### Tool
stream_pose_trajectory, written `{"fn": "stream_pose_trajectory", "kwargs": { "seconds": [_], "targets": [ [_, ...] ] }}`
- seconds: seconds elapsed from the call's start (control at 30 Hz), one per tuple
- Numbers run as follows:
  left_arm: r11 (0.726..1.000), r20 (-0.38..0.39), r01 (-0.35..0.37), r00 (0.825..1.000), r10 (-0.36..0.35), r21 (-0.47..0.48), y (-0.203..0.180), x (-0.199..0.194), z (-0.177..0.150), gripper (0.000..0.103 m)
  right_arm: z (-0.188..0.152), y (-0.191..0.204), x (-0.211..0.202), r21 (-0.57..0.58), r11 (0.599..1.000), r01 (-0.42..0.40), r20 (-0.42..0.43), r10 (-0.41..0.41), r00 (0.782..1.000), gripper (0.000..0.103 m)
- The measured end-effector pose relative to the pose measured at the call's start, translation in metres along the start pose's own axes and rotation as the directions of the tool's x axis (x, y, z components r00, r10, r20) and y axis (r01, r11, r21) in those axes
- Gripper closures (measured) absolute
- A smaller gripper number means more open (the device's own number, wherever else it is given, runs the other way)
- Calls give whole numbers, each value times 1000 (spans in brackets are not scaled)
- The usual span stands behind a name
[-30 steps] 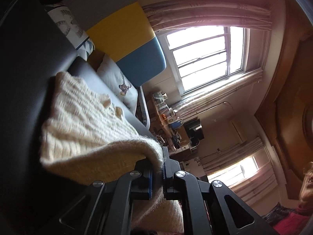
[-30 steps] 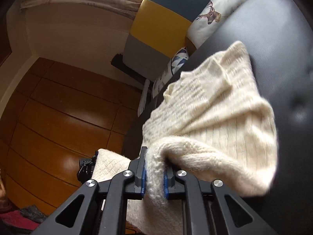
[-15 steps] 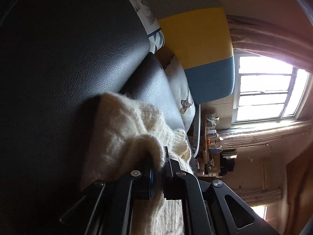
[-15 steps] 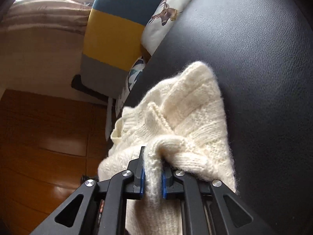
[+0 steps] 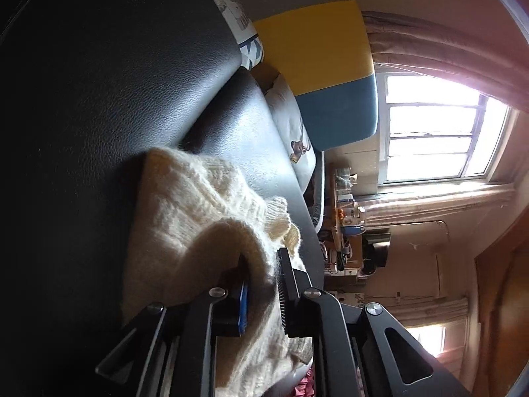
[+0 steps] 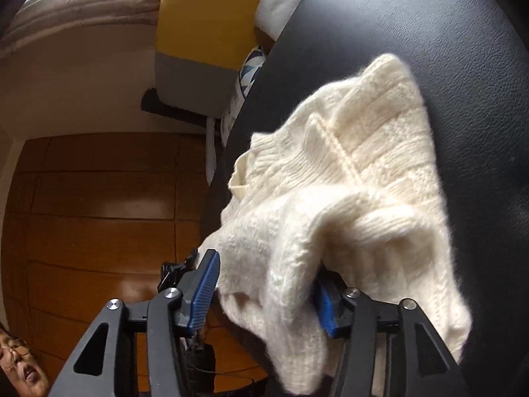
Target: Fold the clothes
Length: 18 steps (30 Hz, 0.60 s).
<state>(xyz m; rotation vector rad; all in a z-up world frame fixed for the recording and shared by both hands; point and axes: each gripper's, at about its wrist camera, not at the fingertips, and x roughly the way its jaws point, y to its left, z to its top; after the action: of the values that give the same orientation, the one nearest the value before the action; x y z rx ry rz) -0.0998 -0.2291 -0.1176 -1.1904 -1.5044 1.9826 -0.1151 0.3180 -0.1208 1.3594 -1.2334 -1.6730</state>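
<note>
A cream knitted sweater (image 5: pixel 185 211) lies bunched and folded on the black leather seat (image 5: pixel 99 99). My left gripper (image 5: pixel 264 264) is low over its near edge. Its jaws are opening a little, with a fold of knit still between them and draped over the left finger; the pads look just off it. In the right wrist view the sweater (image 6: pixel 380 152) spreads across the seat (image 6: pixel 446 33). My right gripper (image 6: pixel 264 264) is opening wide. A thick fold hangs loose between its blue pads (image 6: pixel 205 284) and covers the right fingertip.
A grey, yellow and blue cushion (image 5: pixel 317 49) and a deer-print pillow (image 5: pixel 294 125) stand at the seat's far end. Beyond are a bright window (image 5: pixel 429 132) and a cluttered table (image 5: pixel 347 225). Wooden floor (image 6: pixel 99 215) lies beside the seat, where a person's head (image 6: pixel 16 370) shows.
Both grippers came down with the sweater's edge and laid it over the rest on the seat. Both jaws have parted, the right widely, the left slightly.
</note>
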Motion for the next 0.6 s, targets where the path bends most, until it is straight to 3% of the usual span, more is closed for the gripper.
{"fn": "stream_pose_trajectory", "kwargs": {
  "seconds": [0.13, 0.17, 0.27, 0.37, 0.4, 0.57, 0.6],
  "targets": [
    [999, 4, 50, 999, -50, -3, -15, 1, 8, 85, 18, 5, -4, 9, 990, -138, 51, 137, 989, 42],
    [998, 9, 64, 998, -64, -16, -16, 3, 12, 85, 21, 2, -8, 26, 983, -179, 111, 175, 978, 42],
    [989, 42, 97, 995, -92, -111, -10, 13, 24, 84, 36, -21, -14, 131, 961, -244, 313, 193, 930, 42],
    [967, 72, 116, 992, -102, -227, 5, 22, 35, 82, 46, -38, -9, 202, 949, -241, 385, 149, 911, 43],
    [960, 78, 121, 991, -104, -251, 10, 25, 37, 82, 47, -37, -5, 201, 951, -235, 380, 145, 914, 43],
    [962, 109, 128, 989, -104, -241, 14, 17, 41, 82, 44, -26, -24, 128, 982, -138, 349, 86, 933, 43],
    [969, 121, 114, 989, -88, -221, 13, 10, 42, 78, 40, -19, -28, 91, 992, -91, 341, 55, 939, 43]
  ]
}}
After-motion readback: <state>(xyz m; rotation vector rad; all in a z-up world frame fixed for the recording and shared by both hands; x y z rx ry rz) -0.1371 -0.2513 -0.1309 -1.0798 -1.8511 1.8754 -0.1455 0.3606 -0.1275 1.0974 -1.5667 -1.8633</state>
